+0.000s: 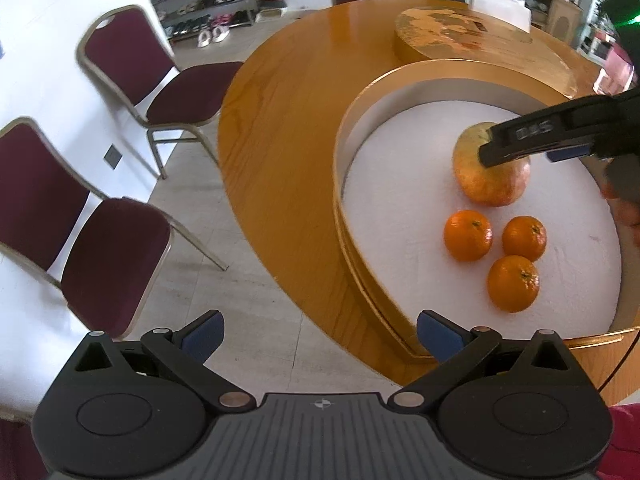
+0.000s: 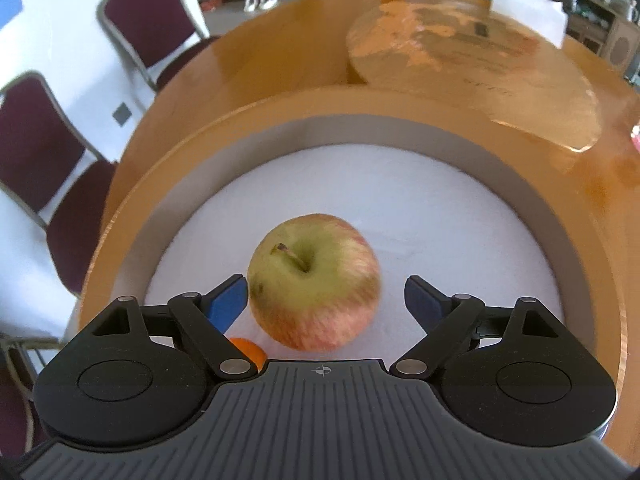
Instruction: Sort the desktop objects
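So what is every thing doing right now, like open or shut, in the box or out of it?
Left gripper: open, empty, above the table's edge.
Right gripper: open, apple between its fingers, not squeezed.
Apple: upright in the box, stem up.
Three oranges: in the box, close together.
Round box: open, lid off.
Lid: flat on the table behind the box.

- Apple (image 2: pixel 314 282): yellow-green with red blush, stem up, resting on the white floor of the round gold-rimmed box (image 2: pixel 360 108).
- Three oranges (image 1: pixel 468 235): clustered just beside the apple.
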Available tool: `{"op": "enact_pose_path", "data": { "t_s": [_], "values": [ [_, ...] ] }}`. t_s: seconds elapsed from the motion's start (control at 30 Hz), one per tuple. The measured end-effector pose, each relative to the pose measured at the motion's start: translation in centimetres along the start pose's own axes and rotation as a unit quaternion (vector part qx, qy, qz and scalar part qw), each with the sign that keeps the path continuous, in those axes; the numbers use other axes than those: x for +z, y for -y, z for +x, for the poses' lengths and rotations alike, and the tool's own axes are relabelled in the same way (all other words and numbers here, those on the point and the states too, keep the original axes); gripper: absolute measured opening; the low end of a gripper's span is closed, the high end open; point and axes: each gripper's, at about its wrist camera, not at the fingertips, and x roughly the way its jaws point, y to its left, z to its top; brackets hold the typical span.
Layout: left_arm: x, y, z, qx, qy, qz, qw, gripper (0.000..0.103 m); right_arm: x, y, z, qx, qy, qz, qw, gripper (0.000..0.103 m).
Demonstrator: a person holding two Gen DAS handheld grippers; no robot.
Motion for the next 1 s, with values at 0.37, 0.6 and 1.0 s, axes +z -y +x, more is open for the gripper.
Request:
{"op": "enact_pose_path", "data": {
  "t_s": [0.37,0.6,1.0],
  "values": [
    [1.7,2.0,0.4,-0.052,0.016,0.092,0.9943,0.103,-6.4,5.7,-7.8,-0.021,0.033,0.161,0.986,0.091],
    [2.6,4.3,0.0,-0.086,0.035,0.15,0.9843,0.103,-10.8,7.2,-10.8,-0.069,0.042,0.235,0.969,0.091],
    [3.4,6.3,-0.8,-0.107,0.058,0.198,0.9728,0.103,-12.3,5.4,-13.0,-0.089,0.062,0.218,0.97,0.091]
  ]
}}
